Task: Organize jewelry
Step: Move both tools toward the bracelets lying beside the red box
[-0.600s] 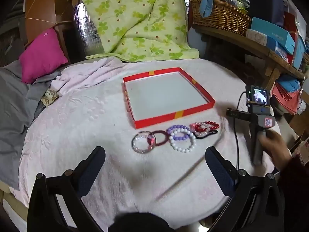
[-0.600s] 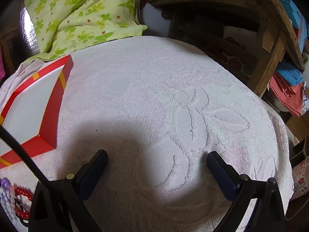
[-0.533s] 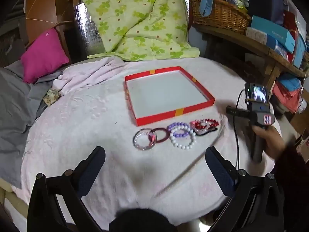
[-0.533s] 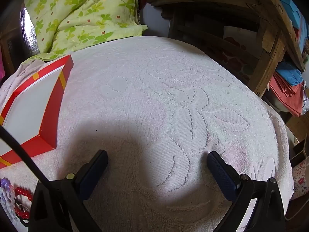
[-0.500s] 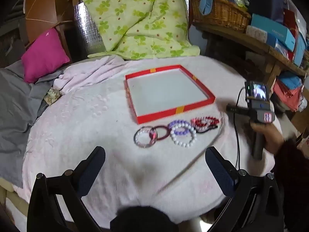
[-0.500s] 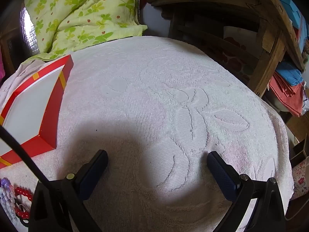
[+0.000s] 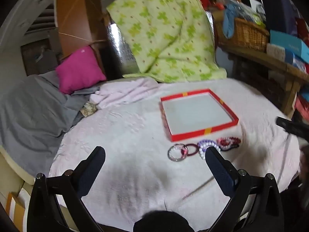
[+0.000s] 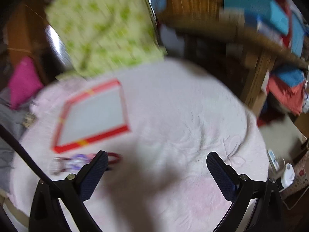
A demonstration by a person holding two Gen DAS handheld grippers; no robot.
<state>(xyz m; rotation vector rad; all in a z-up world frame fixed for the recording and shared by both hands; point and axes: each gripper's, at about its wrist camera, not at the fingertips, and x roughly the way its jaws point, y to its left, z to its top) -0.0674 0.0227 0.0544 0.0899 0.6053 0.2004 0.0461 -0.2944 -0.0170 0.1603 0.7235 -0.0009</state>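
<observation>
Grippers: your left gripper (image 7: 154, 158) and right gripper (image 8: 156, 160) both stand spread wide, nothing between the fingers, each tilted down over the table.
Left fingers (image 7: 90, 172): dark padded tips at 7 and 5 o'clock of your left view; the tip at 5 o'clock overlaps the near edge of the bead row in the picture, contact not clear.
Tablecloth (image 7: 135, 135): pale pink embossed towelling over a round table, bare between your open fingers.
Bracelets (image 7: 204, 147): a row at 3 o'clock of your left view, lying on the cloth just in front of the tray's near wall; a clear ring (image 7: 176, 155) at the 9 o'clock end, then a dark red loop, lilac and white beads, and red beads at the 3 o'clock end.
Bracelets, right view (image 8: 77, 162): blurred, at 8 o'clock, partly behind your finger there.
Tray (image 7: 204, 132): shallow red-walled box with a white floor, beyond the bracelets, nothing in it.
Right view: heavily blurred; details beyond the tray (image 8: 90, 138) are uncertain.
Pink cushion (image 7: 79, 69): at 10 o'clock past the table edge, on grey fabric.
Green quilt (image 7: 164, 32): leaf-patterned, draped at 12 o'clock behind the table.
Wicker basket (image 7: 245, 32): at 2 o'clock on a wooden shelf.
</observation>
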